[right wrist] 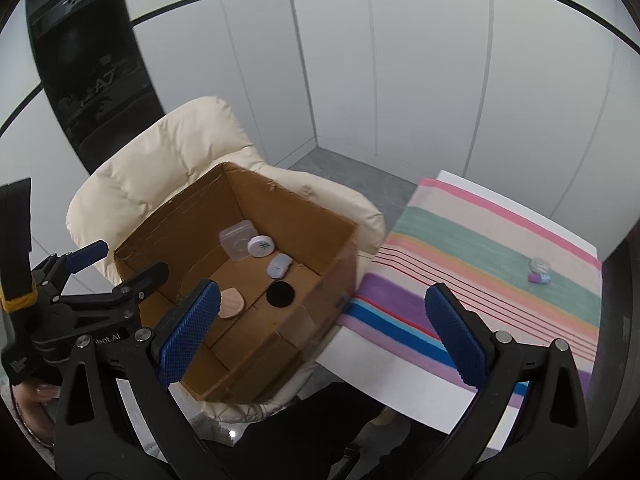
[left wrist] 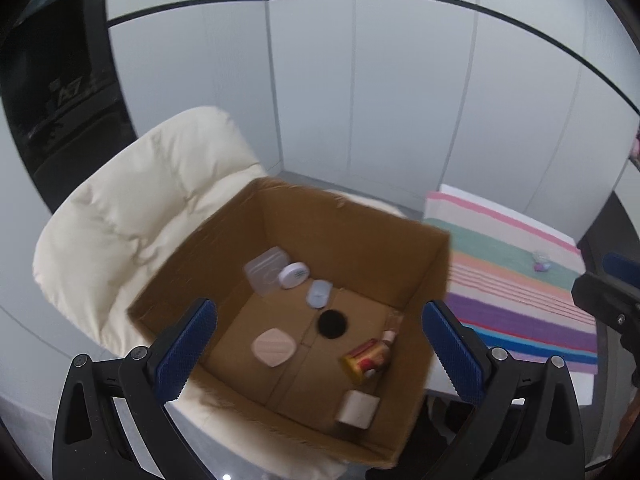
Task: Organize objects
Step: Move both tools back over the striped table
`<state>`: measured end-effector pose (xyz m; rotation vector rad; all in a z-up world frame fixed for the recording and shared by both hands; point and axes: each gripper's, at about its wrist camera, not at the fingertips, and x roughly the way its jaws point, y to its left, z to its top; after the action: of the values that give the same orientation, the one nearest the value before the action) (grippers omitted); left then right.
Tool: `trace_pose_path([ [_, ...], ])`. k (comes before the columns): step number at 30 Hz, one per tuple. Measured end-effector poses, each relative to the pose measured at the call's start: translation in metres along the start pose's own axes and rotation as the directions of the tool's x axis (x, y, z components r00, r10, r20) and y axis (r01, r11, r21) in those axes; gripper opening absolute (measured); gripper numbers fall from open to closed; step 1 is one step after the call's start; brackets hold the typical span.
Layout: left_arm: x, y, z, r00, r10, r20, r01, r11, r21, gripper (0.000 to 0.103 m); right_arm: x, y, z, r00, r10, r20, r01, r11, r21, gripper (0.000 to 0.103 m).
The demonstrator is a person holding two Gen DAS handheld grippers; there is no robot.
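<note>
Cardboard box (left wrist: 416,264): contents blurred, near wall hides some from right view. Left gripper (left wrist: 320,352), right gripper (right wrist: 324,332): wide open, empty. Small striped-cloth (right wrist: 460,240) item (right wrist: 539,272) indistinct.

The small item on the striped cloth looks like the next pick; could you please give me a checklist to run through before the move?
1. Right hand-held gripper open and empty: ok.
2. Left hand-held gripper open and empty: ok.
3. Small item alone on the striped cloth, nothing crowding it: ok.
4. Cardboard box open on top, with free floor for another item: ok.
5. Small item's shape and grasp axis: cannot tell, too blurred.
6. Box steady on the cream cushion: cannot tell.
</note>
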<state>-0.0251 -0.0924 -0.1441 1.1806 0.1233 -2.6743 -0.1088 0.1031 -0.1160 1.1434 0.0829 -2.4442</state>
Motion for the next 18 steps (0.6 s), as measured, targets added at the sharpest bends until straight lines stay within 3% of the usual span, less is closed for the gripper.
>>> trace_pose_path([
  [9, 0.013, -0.087, 0.01, 0.99, -0.137, -0.028, 0.14, 0.985, 0.1, 0.103, -0.039, -0.088, -0.03, 0.99, -0.14, 0.008, 0.137, 0.98, 0.147, 0.103],
  [18, 0.026, -0.173, 0.02, 0.97, -0.236, -0.055, 0.241, 0.958, 0.157, 0.103, -0.065, -0.186, -0.064, 0.959, -0.28, -0.035, 0.277, 0.912, 0.302, 0.103],
])
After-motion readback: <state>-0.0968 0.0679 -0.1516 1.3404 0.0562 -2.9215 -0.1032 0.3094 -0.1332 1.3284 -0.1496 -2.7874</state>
